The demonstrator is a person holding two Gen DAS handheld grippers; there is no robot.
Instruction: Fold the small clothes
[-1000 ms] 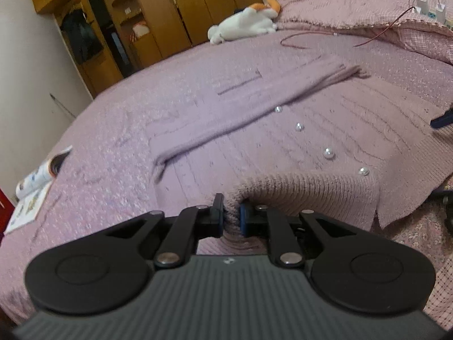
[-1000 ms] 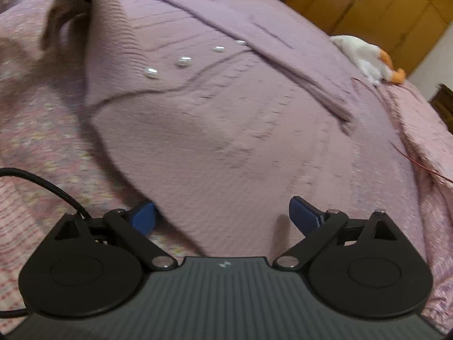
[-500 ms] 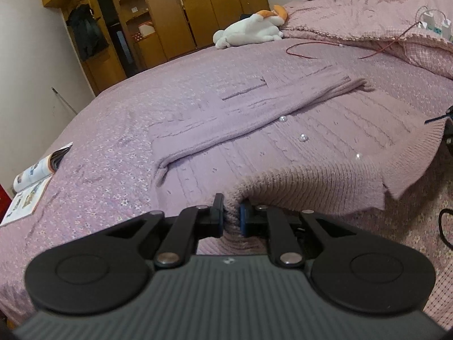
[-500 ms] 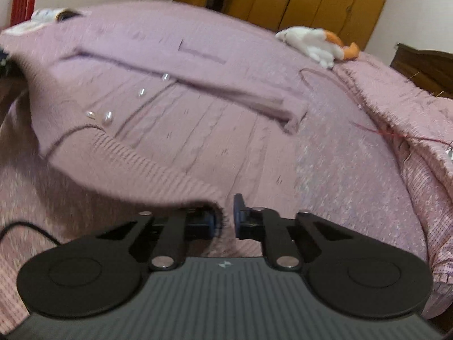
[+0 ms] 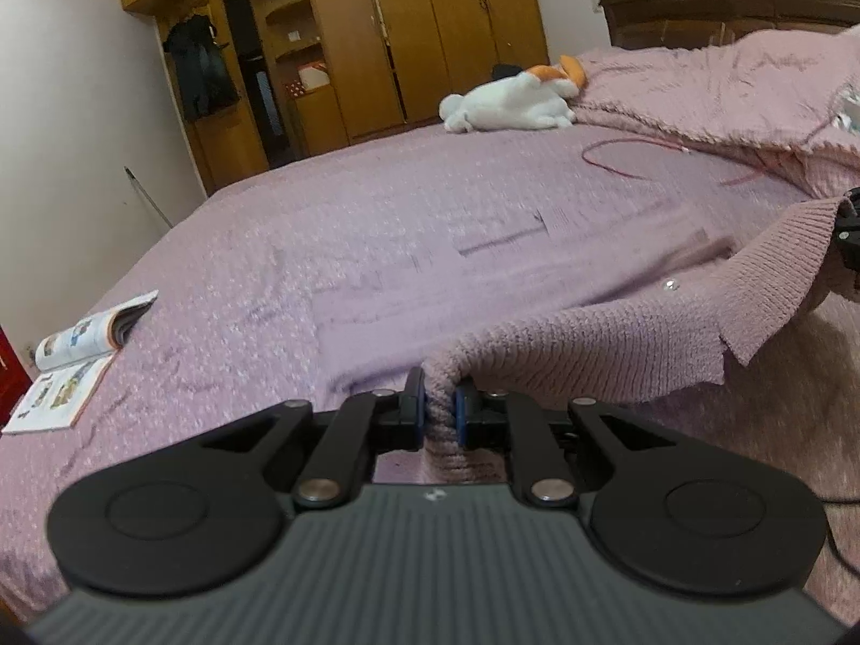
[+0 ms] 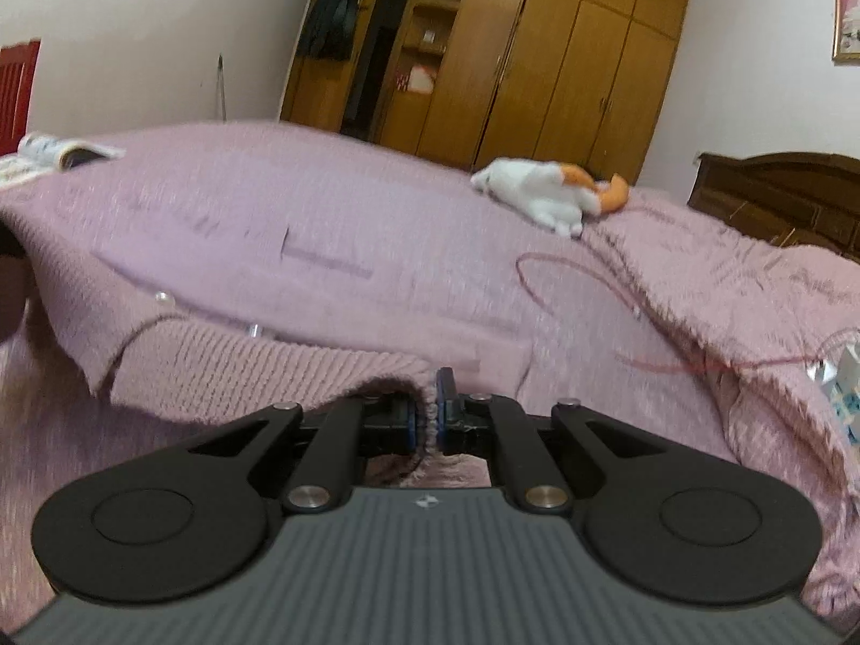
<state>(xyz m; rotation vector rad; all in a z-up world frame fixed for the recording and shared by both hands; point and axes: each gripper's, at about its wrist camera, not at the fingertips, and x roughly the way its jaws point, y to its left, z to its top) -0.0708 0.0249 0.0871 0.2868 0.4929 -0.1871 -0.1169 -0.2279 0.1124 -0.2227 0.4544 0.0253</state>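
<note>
A mauve knit cardigan [image 5: 602, 344] with pearl buttons lies on the purple bedspread [image 5: 322, 226], its ribbed hem lifted off the bed. My left gripper [image 5: 441, 408] is shut on one hem corner. My right gripper [image 6: 424, 414] is shut on the other hem corner; the cardigan [image 6: 242, 360] hangs between them. The right gripper also shows at the right edge of the left wrist view [image 5: 849, 236]. The far part of the cardigan is blurred against the bedspread.
A white and orange plush toy [image 5: 510, 102] lies at the far side of the bed. A red cable [image 5: 634, 161] runs toward the pink blanket [image 5: 725, 91]. An open magazine [image 5: 70, 365] lies at the left edge. Wooden wardrobes [image 5: 419, 37] stand behind.
My right gripper has shut on the hem corner. Both grippers have raised the hem and carried it toward the far end of the cardigan, so most buttons are now covered.
</note>
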